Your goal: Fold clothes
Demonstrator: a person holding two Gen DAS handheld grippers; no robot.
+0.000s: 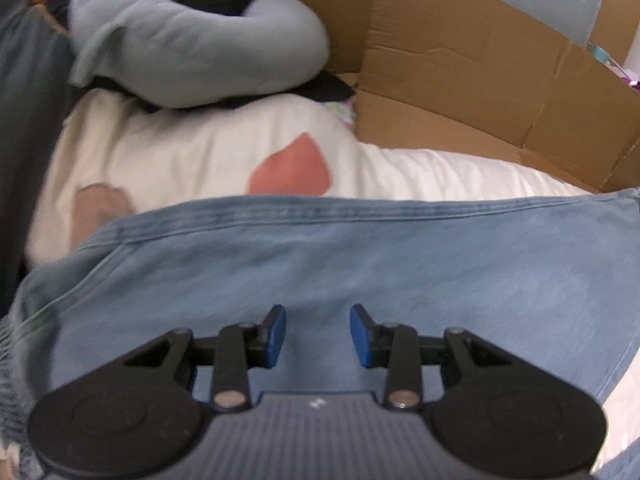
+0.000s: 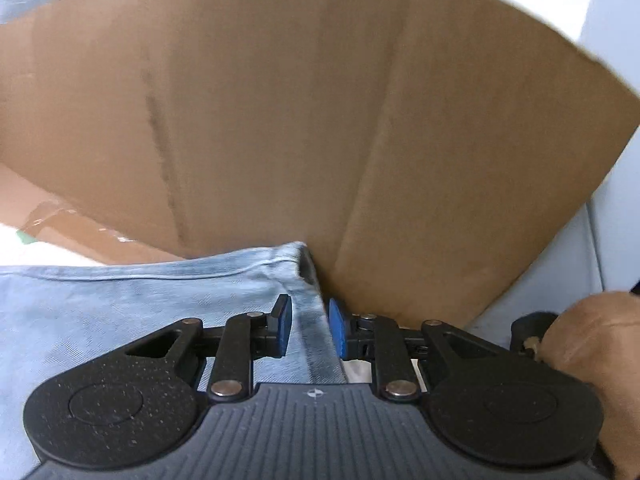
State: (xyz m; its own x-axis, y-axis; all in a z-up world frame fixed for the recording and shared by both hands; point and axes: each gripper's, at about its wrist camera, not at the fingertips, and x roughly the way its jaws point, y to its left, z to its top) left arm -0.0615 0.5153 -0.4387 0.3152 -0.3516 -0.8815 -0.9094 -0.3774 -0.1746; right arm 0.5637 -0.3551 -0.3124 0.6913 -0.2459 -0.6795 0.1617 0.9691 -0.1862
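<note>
jeans: spread flat over the white cover of the bed, hem corner against the cardboard box | handling: heavy, limp denim, not slippery; take thick hem or seam | left gripper: jaws open, empty, above the denim | right gripper: jaws astride the hem, not yet pinching

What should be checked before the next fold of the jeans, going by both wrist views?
1. Left gripper free of cloth: ok, jaws apart above the jeans, nothing between them.
2. Right gripper lined up on the jeans' edge: ok, the edge runs between the pads.
3. Right pads pressing the denim: cannot tell.
4. Jeans lying flat: ok where visible; the far end is out of view.
5. Room on the right: not ok, the cardboard box wall stands right at the jeans' corner.
6. White cloth underneath left undisturbed: cannot tell.
</note>
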